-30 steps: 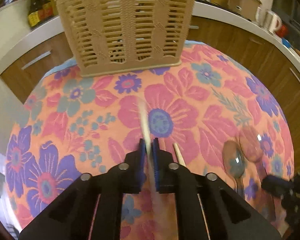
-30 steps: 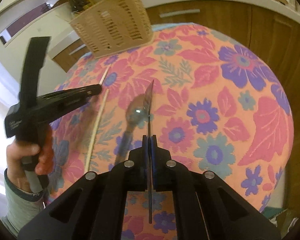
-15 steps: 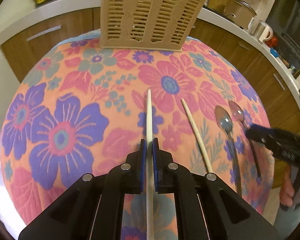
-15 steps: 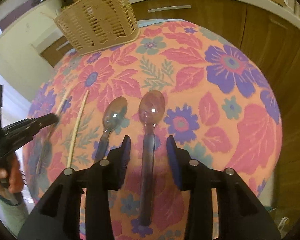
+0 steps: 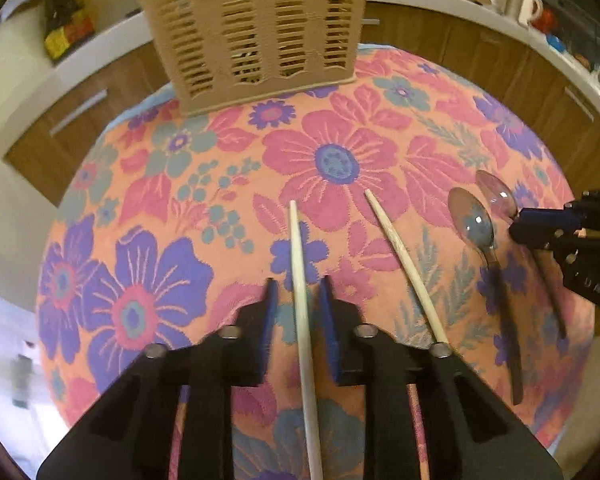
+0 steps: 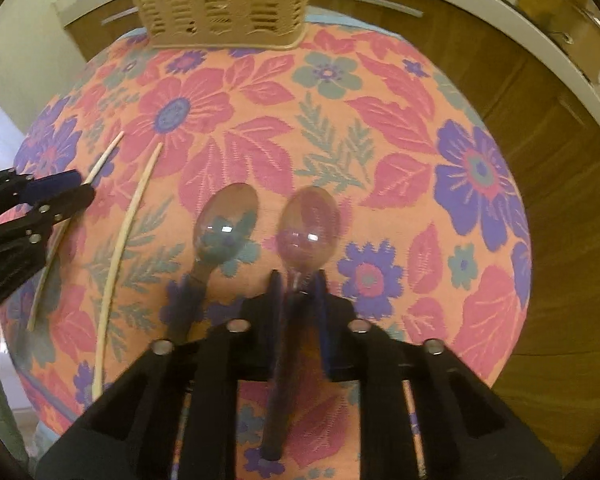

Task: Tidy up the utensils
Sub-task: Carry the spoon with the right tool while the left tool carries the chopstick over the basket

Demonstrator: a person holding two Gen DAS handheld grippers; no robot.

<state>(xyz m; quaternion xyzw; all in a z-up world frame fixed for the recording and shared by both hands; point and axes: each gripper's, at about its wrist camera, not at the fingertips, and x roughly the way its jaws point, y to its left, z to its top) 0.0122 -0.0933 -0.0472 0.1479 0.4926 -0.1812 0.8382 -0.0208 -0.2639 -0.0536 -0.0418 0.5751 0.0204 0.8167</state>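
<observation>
Two pale chopsticks lie side by side on the flowered cloth. The left chopstick (image 5: 300, 264) runs between the fingers of my left gripper (image 5: 298, 306), whose jaws are opening, with a gap on each side of the stick. The other chopstick (image 5: 400, 256) lies just right of it. A bluish clear spoon (image 6: 224, 228) and a pinkish clear spoon (image 6: 310, 224) lie parallel, bowls toward the basket. My right gripper (image 6: 297, 300) straddles the pink spoon's neck. Its jaws are closing, and the pads do not visibly press on the spoon. A beige slotted basket (image 5: 252, 32) stands at the far edge.
The round table's flowered cloth (image 5: 180, 200) drops off at the rim all round. Brown cabinets under a white counter (image 6: 500, 12) curve behind, with a pot and mugs (image 5: 520, 0) on the counter. Each gripper shows at the side of the other's view.
The left jaws, shut on the chopstick before, now stand apart with it lying on the cloth. The right jaws let the pink spoon go flat, spread wide, then narrowed around its neck.
</observation>
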